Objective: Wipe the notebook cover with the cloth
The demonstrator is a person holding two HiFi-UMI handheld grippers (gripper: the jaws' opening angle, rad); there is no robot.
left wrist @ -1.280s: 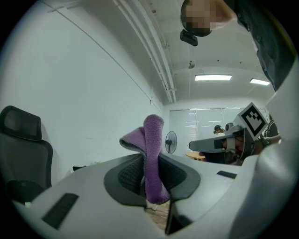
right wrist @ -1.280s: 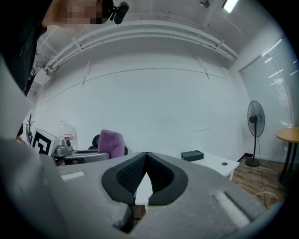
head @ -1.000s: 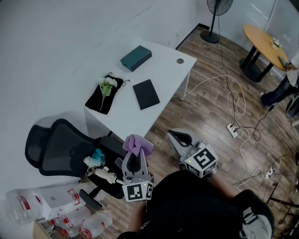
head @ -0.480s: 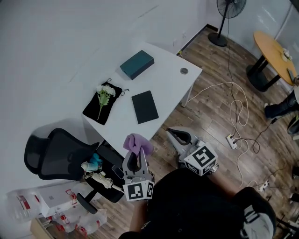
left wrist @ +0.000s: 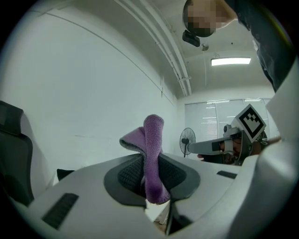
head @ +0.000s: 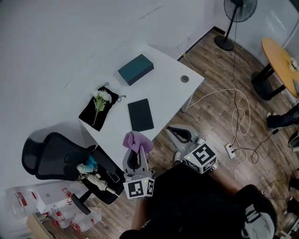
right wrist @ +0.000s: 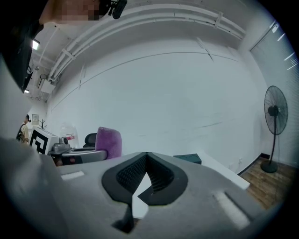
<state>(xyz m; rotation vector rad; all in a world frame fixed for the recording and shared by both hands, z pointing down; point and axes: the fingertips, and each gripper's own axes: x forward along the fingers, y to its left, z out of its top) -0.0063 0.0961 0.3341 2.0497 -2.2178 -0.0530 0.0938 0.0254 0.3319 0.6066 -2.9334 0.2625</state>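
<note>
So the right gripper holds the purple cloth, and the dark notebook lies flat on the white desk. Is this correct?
Not quite: the left gripper holds the purple cloth, as the left gripper view shows. The right gripper is shut, empty. The dark notebook lies flat on the white desk.

Purple cloth (head: 137, 141), dark notebook (head: 140, 115) (white table (head: 163, 84), teal box (head: 135, 69))

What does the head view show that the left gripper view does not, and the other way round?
Only the head view shows the notebook, the teal box and the flower on the white table. Only the left gripper view shows the ceiling light. Both show the purple cloth held in the left gripper, the fan and the right gripper.
</note>
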